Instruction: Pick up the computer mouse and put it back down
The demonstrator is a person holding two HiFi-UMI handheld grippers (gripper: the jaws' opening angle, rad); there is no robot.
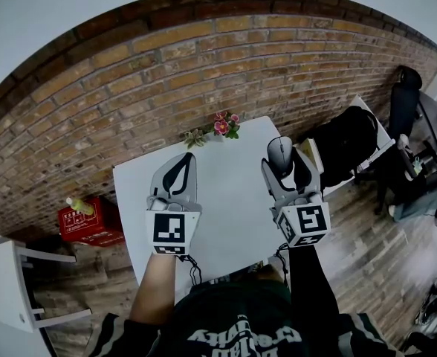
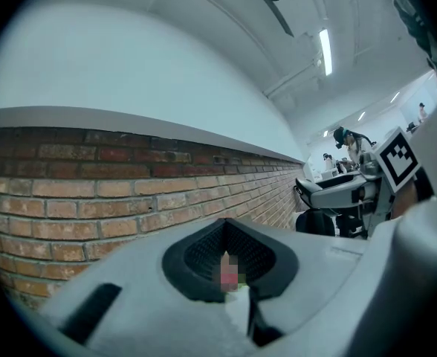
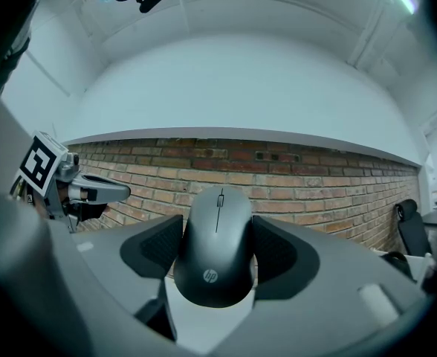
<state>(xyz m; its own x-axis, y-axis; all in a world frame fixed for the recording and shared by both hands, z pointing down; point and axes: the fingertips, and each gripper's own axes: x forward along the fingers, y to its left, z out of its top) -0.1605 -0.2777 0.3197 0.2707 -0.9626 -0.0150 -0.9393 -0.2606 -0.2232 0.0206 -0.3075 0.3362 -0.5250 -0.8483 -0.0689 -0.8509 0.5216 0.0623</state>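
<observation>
A dark grey computer mouse [image 3: 217,233] with a logo at its rear sits between the jaws of my right gripper [image 3: 217,262]. Both black pads press its sides, so the gripper is shut on it. In the head view the mouse [image 1: 280,150] and right gripper [image 1: 284,162] are over the far right part of the white table [image 1: 226,199]; whether the mouse touches the top I cannot tell. My left gripper [image 1: 186,158] hovers over the table's left half with its jaws together and nothing in them. The left gripper [image 2: 227,238] points level at the brick wall [image 2: 92,199].
A small pot of pink flowers [image 1: 222,127] stands at the table's far edge against the wall. On the floor to the left are a red box [image 1: 92,225] and a white chair [image 1: 14,288]. A black chair [image 1: 350,143] stands to the right, with desks and people beyond.
</observation>
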